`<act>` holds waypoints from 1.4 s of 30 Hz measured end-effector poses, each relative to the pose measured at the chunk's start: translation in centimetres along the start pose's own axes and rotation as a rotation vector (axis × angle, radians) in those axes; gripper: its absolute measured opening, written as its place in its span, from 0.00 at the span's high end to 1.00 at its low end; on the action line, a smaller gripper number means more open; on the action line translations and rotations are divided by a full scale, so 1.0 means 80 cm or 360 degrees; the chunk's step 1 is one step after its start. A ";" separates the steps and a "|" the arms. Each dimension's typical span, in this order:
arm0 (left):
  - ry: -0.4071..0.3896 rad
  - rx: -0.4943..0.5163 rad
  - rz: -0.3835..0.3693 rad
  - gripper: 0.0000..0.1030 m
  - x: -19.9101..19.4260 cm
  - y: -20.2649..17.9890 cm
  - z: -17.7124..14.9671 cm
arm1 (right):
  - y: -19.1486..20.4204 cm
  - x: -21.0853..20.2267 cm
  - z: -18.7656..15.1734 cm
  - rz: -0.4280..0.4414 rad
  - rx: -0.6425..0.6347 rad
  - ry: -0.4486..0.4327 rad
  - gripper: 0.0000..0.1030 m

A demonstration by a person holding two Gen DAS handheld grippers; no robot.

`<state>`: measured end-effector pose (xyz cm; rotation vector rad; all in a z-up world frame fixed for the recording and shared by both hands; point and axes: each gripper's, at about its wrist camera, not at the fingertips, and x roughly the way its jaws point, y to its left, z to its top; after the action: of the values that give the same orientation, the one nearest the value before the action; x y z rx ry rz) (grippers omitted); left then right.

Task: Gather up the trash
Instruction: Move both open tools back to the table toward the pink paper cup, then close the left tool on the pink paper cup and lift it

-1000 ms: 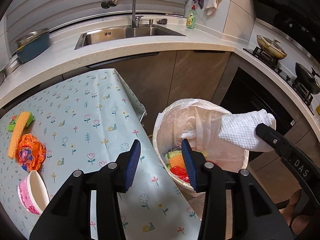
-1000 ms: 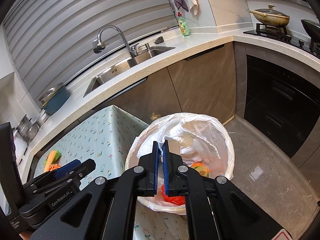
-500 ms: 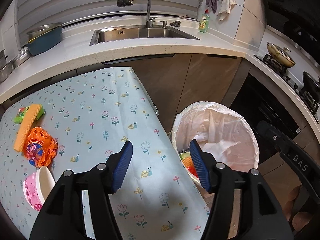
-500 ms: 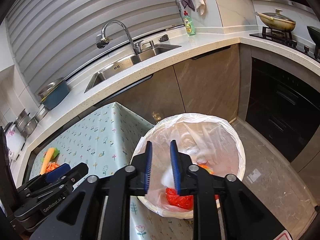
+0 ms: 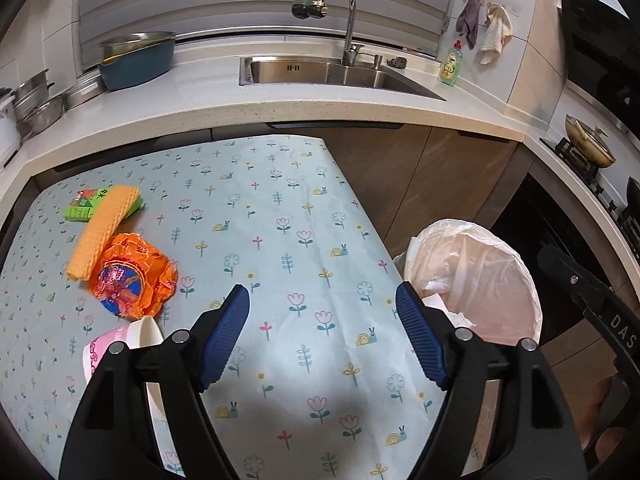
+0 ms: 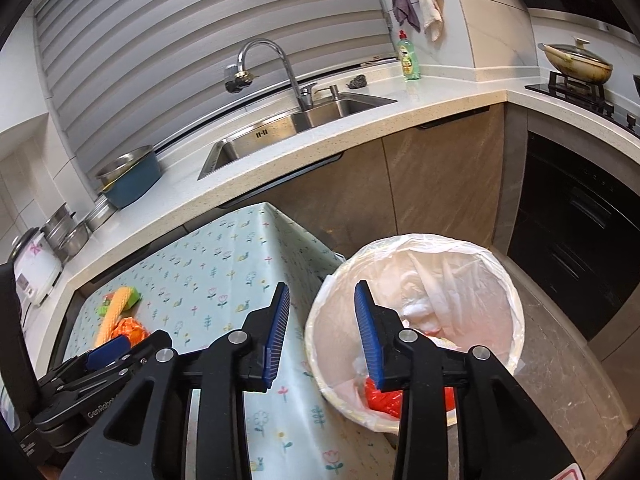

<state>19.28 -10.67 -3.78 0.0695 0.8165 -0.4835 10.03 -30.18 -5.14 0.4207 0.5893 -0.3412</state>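
A lined trash bin (image 5: 492,264) (image 6: 416,280) stands beside the table's right edge, holding a white tissue (image 6: 420,312) and red wrapper (image 6: 380,398). On the flowered tablecloth (image 5: 280,240) lie an orange crumpled wrapper (image 5: 132,276), a yellow wafer-like strip (image 5: 102,232) over a green packet (image 5: 82,206), and a pink paper cup (image 5: 120,344) on its side. My left gripper (image 5: 322,330) hovers over the table, its jaws opening with nothing between them. My right gripper (image 6: 322,332) hangs over the bin's left rim, jaws opening and empty.
A curved counter (image 5: 320,104) with a sink (image 5: 328,74), tap, blue basin (image 5: 136,62) and soap bottle (image 5: 452,64) runs behind the table. A stove with a pan (image 6: 576,64) is at the right. Cabinets and a dark oven front stand behind the bin.
The right gripper let the white tissue drop into the bin and its jaws spread. The left gripper swung left from the bin to over the table, jaws widening.
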 end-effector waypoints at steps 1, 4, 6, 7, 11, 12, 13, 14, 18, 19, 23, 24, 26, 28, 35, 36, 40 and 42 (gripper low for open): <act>-0.0002 -0.0010 0.0006 0.30 -0.002 0.005 0.000 | 0.004 0.000 -0.001 0.0007 -0.0007 0.0001 0.68; -0.0008 -0.0030 0.0028 0.30 -0.008 0.018 -0.002 | 0.020 -0.002 -0.004 0.0031 -0.0028 0.0007 0.68; -0.0010 -0.0037 0.0050 0.28 -0.012 0.027 -0.005 | 0.030 -0.003 -0.007 0.0049 -0.0042 0.0012 0.68; -0.0012 -0.0045 0.0060 0.28 -0.015 0.032 -0.006 | 0.036 -0.004 -0.009 0.0058 -0.0049 0.0016 0.68; 0.0001 -0.0089 0.0097 0.27 -0.021 0.053 -0.013 | 0.055 -0.004 -0.018 0.0088 -0.0079 0.0036 0.67; 0.0004 -0.0102 0.0107 0.27 -0.022 0.059 -0.015 | 0.061 -0.004 -0.021 0.0095 -0.0087 0.0042 0.67; 0.0009 -0.0114 0.0121 0.26 -0.023 0.065 -0.017 | 0.065 -0.003 -0.023 0.0102 -0.0096 0.0048 0.67; 0.0012 -0.0124 0.0134 0.24 -0.025 0.070 -0.019 | 0.070 -0.003 -0.026 0.0109 -0.0104 0.0055 0.67; 0.0017 -0.0176 0.0220 0.16 -0.027 0.096 -0.030 | 0.087 -0.002 -0.033 0.0138 -0.0127 0.0075 0.64; 0.0024 -0.0190 0.0240 0.16 -0.027 0.102 -0.033 | 0.091 -0.001 -0.035 0.0145 -0.0134 0.0079 0.64; 0.0085 -0.0262 0.0291 0.14 -0.020 0.132 -0.048 | 0.105 0.002 -0.044 0.0166 -0.0156 0.0100 0.64; 0.0102 -0.0280 0.0304 0.13 -0.018 0.138 -0.051 | 0.108 0.004 -0.046 0.0172 -0.0161 0.0108 0.64; 0.0139 -0.0297 0.0322 0.13 -0.012 0.148 -0.059 | 0.114 0.007 -0.050 0.0180 -0.0166 0.0120 0.64; 0.0170 -0.0306 0.0333 0.13 -0.006 0.156 -0.066 | 0.121 0.011 -0.054 0.0189 -0.0174 0.0132 0.64; 0.0227 -0.0319 0.0368 0.13 0.010 0.171 -0.078 | 0.139 0.022 -0.066 0.0214 -0.0201 0.0177 0.64; 0.0229 -0.0316 0.0371 0.13 0.011 0.173 -0.078 | 0.141 0.024 -0.068 0.0217 -0.0206 0.0185 0.64; 0.0263 -0.0327 0.0379 0.13 0.018 0.182 -0.082 | 0.152 0.030 -0.075 0.0228 -0.0227 0.0209 0.64; 0.0276 -0.0344 0.0388 0.14 0.021 0.189 -0.085 | 0.158 0.032 -0.078 0.0234 -0.0237 0.0220 0.64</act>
<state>22.28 3.74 -11.51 0.0106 1.0112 -0.1586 14.54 -16.82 -7.79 0.3435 0.7095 -0.1270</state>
